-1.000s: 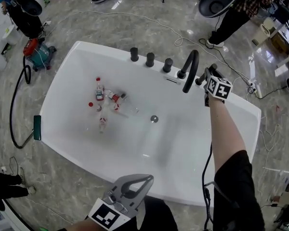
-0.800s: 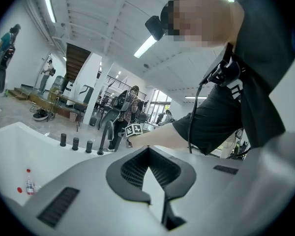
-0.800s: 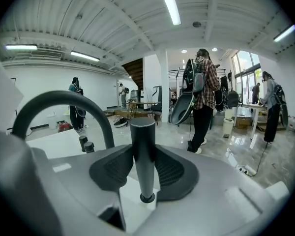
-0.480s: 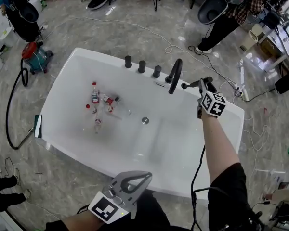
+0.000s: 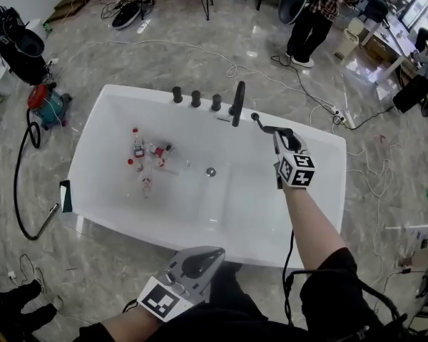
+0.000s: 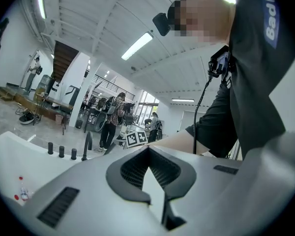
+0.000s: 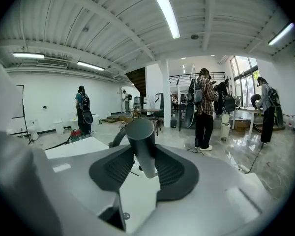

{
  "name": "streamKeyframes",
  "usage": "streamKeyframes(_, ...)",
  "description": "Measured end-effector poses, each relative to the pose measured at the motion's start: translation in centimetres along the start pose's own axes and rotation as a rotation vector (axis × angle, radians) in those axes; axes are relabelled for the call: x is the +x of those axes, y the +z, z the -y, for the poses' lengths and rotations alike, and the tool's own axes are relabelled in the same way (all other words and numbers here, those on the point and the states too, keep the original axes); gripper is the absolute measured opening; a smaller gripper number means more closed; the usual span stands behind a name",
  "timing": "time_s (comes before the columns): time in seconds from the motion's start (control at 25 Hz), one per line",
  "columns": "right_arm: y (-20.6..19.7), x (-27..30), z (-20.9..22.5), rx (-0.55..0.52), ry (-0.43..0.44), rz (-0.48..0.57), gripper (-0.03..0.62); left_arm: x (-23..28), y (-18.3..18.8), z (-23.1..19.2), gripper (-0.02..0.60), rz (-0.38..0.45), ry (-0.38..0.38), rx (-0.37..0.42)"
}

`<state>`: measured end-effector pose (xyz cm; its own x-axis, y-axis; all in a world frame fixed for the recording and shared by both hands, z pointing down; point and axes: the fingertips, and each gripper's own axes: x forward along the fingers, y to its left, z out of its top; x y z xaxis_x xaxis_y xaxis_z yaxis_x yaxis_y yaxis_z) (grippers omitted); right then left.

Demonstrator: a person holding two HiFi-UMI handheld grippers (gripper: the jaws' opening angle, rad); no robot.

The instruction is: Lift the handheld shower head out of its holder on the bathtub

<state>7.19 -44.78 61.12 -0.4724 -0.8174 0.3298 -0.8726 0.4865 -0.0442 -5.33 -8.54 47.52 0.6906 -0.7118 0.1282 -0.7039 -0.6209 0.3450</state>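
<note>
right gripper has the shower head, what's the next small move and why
Probably raise the right gripper a little and draw it back from the spout. Its jaws clamp the shower head, whose far end sits near the spout in the head view; whether it is clear of its holder I cannot tell. The left gripper is shut and empty.

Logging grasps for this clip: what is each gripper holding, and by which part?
The right gripper is shut on the handheld shower head, jaws clamped on either side of its dark cylindrical body. The left gripper is shut and holds nothing.
</note>
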Motion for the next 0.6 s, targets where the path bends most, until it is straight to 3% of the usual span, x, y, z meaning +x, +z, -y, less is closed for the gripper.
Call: streamKeyframes(0.6, 4.0, -18.1, -9.3, -0.071, 0.079, 0.093, 0.132, -1.7, 5.4, 5.6, 0.000, 0.048, -0.056, 0.049)
